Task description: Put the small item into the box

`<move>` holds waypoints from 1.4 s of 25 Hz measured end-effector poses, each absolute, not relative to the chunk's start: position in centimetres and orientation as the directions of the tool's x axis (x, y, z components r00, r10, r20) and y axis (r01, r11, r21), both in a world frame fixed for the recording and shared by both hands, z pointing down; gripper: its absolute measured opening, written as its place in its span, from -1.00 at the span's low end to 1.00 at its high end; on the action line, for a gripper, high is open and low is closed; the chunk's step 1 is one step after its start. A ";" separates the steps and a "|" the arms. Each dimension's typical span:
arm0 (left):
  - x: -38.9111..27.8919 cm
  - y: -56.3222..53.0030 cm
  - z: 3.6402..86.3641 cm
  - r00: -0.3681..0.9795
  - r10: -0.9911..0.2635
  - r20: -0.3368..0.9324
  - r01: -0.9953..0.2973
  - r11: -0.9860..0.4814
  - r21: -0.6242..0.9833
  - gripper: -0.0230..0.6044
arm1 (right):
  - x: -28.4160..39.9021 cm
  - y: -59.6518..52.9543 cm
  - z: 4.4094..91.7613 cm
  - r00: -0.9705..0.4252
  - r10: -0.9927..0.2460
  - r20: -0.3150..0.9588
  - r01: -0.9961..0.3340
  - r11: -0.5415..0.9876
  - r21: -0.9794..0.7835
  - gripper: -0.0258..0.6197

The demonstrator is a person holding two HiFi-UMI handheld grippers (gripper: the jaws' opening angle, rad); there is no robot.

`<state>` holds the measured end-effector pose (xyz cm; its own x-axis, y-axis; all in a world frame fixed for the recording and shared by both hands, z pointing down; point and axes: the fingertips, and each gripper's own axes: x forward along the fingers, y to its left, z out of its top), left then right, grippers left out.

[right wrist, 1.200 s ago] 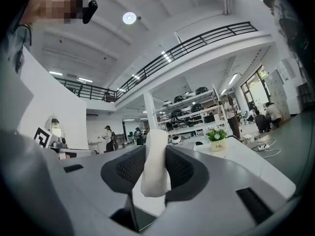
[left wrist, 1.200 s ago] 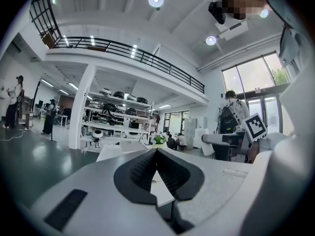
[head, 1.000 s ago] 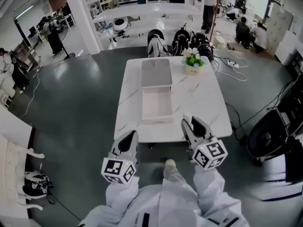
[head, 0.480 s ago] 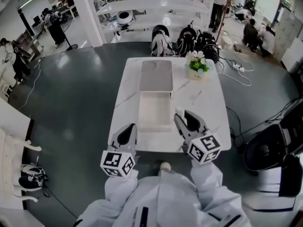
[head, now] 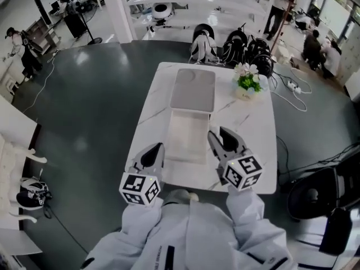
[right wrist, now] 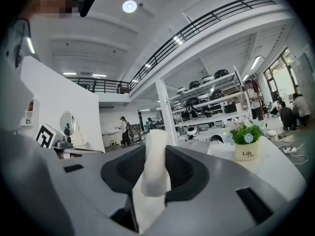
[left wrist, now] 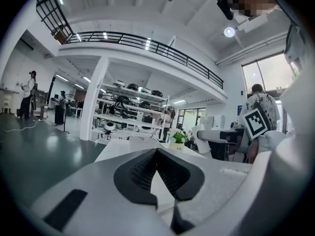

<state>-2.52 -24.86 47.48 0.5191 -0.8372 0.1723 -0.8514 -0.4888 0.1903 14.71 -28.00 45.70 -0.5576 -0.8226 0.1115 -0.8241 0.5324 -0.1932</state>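
Small item [right wrist: 155, 167]: white, soft-looking, upright. It sat pinched between the dark pads of my right gripper [right wrist: 156, 149], its top poking above the tips. I could not make it out in the head view.

Right gripper [head: 220, 135]: jaws part-spread around the item, hanging over the near right of the table [head: 259, 128], just beside the near right corner of the box [head: 188, 136].

Box: white, shallow, open top, lying lengthwise down the middle of the table. Its interior looked blurred, so I couldn't read the contents. A grey lid [head: 194, 90] lay flat beyond it, touching its far end.

Left gripper [head: 156, 146]: at the near left of the table, just beside the box's near left corner. In its own view the left gripper [left wrist: 157, 151] had its tips pressed together, with nothing between them. So the box's near end sat between my two grippers.

Flower pot [head: 247, 83]: on the far right of the table, near the lid, apart from the box. In the right gripper view the flower pot [right wrist: 246, 142] stood ahead and to the right.

Beyond the far edge: black bags [head: 236, 44] on the dark floor. A power strip [head: 292, 86] with cable lay to the right. A white column [head: 125, 10] stood far left, with people standing or crouching well away.
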 end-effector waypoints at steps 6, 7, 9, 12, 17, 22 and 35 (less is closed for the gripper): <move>-3.9 -27.2 49.4 0.509 -0.832 0.222 -0.857 -0.467 0.219 -0.93 | 12.3 -30.5 47.9 -0.584 -0.790 0.186 -0.809 0.551 -0.204 -0.57; -4.1 -27.7 49.8 0.511 -0.828 0.231 -0.856 -0.466 0.224 -0.93 | 11.9 -31.0 48.3 -0.585 -0.786 0.198 -0.809 0.550 -0.209 -0.57; -4.4 -28.8 50.4 0.516 -0.819 0.251 -0.853 -0.466 0.234 -0.93 | 11.3 -32.1 48.8 -0.583 -0.780 0.224 -0.811 0.544 -0.217 -0.57; -4.6 -30.2 51.5 0.530 -0.799 0.283 -0.845 -0.469 0.258 -0.93 | 10.5 -33.6 49.9 -0.576 -0.770 0.274 -0.817 0.530 -0.229 -0.57; -5.0 -32.5 53.3 0.557 -0.765 0.322 -0.828 -0.480 0.291 -0.93 | 8.9 -36.1 52.8 -0.562 -0.725 0.398 -0.827 0.507 -0.244 -0.57; -4.9 -34.5 54.9 0.576 -0.741 0.345 -0.814 -0.484 0.321 -0.93 | 8.0 -38.2 54.6 -0.545 -0.687 0.482 -0.834 0.504 -0.224 -0.57; -4.7 -37.1 58.2 0.623 -0.684 0.379 -0.779 -0.503 0.374 -0.93 | 5.3 -39.6 60.2 -0.463 -0.514 0.722 -0.848 0.494 -0.192 -0.57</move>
<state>-4.73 -37.13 58.20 0.6232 -0.6843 0.3785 -0.7793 -0.5027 0.3742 5.29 -39.56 60.15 -0.4630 -0.5136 0.7224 -0.8478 0.4943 -0.1919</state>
